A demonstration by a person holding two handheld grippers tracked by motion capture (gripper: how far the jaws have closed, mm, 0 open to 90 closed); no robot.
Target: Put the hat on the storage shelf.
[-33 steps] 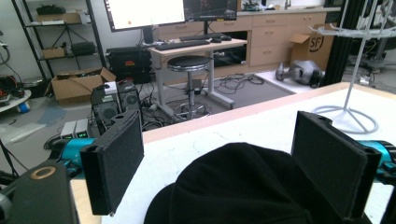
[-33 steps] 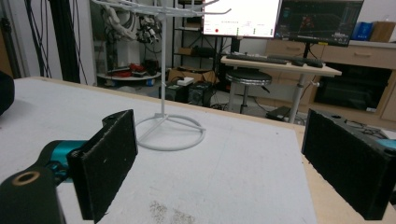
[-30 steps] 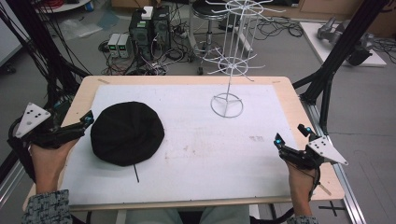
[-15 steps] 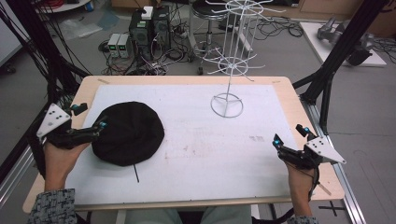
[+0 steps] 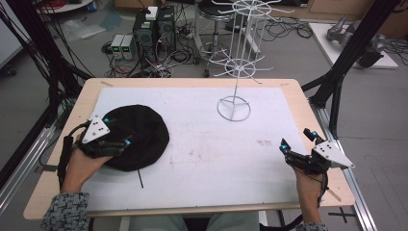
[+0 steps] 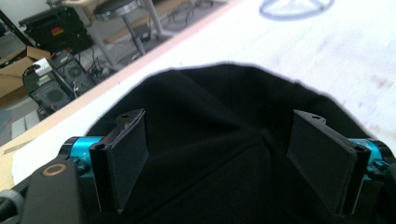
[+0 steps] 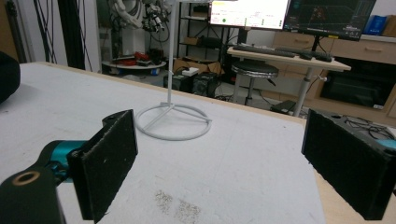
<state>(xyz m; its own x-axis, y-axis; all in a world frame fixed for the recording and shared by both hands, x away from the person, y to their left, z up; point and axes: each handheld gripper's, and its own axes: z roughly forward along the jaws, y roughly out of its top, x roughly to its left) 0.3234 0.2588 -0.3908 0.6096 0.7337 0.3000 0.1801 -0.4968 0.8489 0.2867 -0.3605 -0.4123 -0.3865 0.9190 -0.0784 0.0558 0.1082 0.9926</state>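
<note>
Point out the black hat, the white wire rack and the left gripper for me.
black hat (image 5: 144, 130), high view, on the bare crown right of the gripper.
white wire rack (image 5: 234, 109), high view, on its ring base.
left gripper (image 6: 217, 154), left gripper view, midway between its two open pads, over the hat.

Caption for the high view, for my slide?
Left claw open over a black hat; right claw open near the table's right edge.

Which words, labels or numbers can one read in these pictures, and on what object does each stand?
None can be read.
Monitor: bright window with lines of text, too small and blurred.
Second, dark monitor: coloured graphics, no legible words.
Black hat, white wire stand, left claw: no lettering.
</note>
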